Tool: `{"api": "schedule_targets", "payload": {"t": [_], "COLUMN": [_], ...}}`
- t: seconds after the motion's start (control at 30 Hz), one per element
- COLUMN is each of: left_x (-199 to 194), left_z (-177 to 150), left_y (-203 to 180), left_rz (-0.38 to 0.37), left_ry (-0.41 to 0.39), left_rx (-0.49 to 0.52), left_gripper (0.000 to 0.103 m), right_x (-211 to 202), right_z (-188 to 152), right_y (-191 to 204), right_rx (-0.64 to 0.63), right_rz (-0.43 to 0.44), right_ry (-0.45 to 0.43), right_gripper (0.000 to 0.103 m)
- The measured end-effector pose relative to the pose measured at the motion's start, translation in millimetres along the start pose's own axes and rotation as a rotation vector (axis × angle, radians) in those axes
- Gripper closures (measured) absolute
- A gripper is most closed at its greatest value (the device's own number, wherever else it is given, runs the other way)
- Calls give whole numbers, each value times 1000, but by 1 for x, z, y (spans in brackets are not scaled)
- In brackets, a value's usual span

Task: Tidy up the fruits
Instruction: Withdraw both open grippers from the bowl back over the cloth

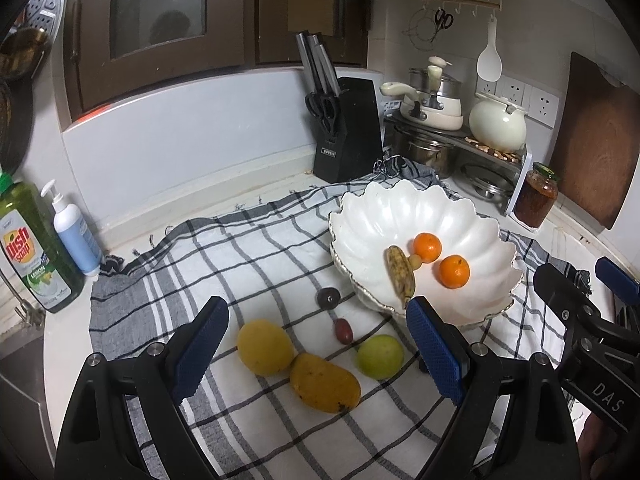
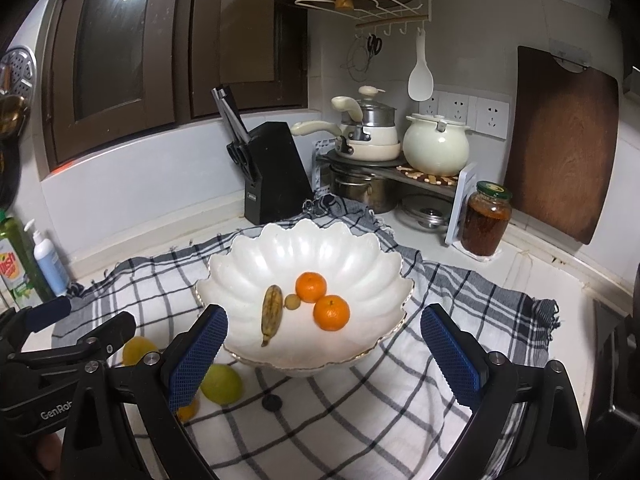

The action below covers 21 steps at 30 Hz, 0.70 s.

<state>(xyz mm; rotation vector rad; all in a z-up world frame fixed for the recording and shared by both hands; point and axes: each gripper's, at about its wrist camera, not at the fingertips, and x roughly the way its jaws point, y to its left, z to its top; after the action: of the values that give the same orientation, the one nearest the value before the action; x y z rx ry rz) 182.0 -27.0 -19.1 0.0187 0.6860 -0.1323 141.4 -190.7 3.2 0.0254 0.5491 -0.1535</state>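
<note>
On the checked cloth (image 1: 240, 248) lie a round yellow fruit (image 1: 265, 347), a mango (image 1: 325, 382), a green fruit (image 1: 380, 357), a small red fruit (image 1: 343, 331) and a dark round piece (image 1: 329, 297). My left gripper (image 1: 318, 344) hovers open over them, holding nothing. The white scalloped bowl (image 1: 392, 216) holds two oranges (image 1: 427, 247) (image 1: 454, 271), a spotted banana (image 1: 400, 274) and a small pale fruit (image 1: 416, 261). My right gripper (image 2: 324, 356) stands open and empty before the bowl (image 2: 304, 248). The green fruit (image 2: 221, 384) shows beside its left finger. The mango (image 2: 188, 410) is mostly hidden.
A black knife block (image 1: 346, 132) stands behind the cloth. Dish soap (image 1: 32, 248) and a pump bottle (image 1: 76, 236) are at the left by the sink. A jar (image 2: 486, 220), a rack of pots (image 2: 434, 148) and a leaning wooden board (image 2: 564, 140) fill the right corner.
</note>
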Motion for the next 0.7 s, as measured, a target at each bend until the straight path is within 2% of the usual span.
{"api": "schedule_targets", "payload": {"t": [0.7], "left_x": [47], "left_z": [-54], "left_y": [1], "left_rz": [23], "left_ry": [119], "left_rx": [-37], "left_gripper": [12], "right_x": [34], "right_z": [-49], "right_y": [-1], "right_rx": [4], "right_rz": [6], "right_ry": [113], "right_gripper": [5]}}
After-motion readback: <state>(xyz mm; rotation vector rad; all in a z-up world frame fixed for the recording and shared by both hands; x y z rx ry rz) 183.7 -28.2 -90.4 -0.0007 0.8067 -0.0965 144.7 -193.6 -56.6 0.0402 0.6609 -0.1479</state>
